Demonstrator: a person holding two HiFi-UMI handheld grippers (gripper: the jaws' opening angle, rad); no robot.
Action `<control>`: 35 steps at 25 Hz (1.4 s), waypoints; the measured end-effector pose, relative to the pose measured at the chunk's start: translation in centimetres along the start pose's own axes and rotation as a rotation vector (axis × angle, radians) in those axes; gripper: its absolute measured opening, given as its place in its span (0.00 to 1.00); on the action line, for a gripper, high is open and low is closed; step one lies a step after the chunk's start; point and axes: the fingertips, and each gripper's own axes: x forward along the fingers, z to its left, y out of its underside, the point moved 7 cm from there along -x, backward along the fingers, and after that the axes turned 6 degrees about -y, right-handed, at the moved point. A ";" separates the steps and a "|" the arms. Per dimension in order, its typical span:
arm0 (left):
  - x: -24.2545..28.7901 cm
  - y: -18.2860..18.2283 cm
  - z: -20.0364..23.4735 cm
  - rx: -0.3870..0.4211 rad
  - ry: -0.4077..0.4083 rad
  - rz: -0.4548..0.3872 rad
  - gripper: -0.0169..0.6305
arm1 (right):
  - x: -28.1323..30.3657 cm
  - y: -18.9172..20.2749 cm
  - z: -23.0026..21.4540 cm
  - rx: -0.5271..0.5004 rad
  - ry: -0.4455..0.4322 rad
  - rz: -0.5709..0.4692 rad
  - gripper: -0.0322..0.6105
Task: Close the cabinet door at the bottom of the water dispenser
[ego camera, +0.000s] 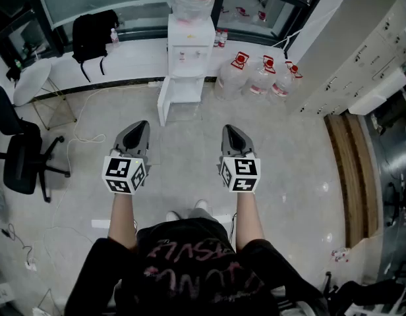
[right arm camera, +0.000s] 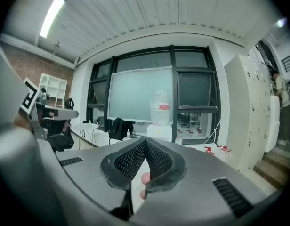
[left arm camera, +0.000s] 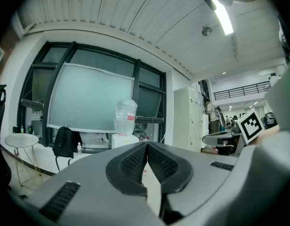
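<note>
1. Across the floor, against the window wall, stands the water dispenser [ego camera: 188, 45] — its bottom cabinet door [ego camera: 162, 108] hangs open, swung out to the left.
2. The left gripper [ego camera: 138, 128] and right gripper [ego camera: 231, 131] hover side by side, well apart from the door, each with jaws pressed together on nothing.
3. The step in hand looks like the approach — the door is not yet touched.
4. The next move calls for walking closer, then setting a closed gripper against the door's outer face and pushing it shut.
</note>
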 end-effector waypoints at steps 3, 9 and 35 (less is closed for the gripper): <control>0.2 0.1 0.0 -0.005 0.009 -0.002 0.05 | 0.2 -0.6 -0.2 -0.015 0.010 -0.011 0.07; 0.4 0.2 0.2 0.002 0.015 0.000 0.05 | 0.7 -0.4 0.0 -0.021 0.012 -0.002 0.07; 19.5 3.4 4.3 -0.031 -0.017 0.112 0.05 | 18.6 1.1 -10.7 0.001 -0.048 0.035 0.07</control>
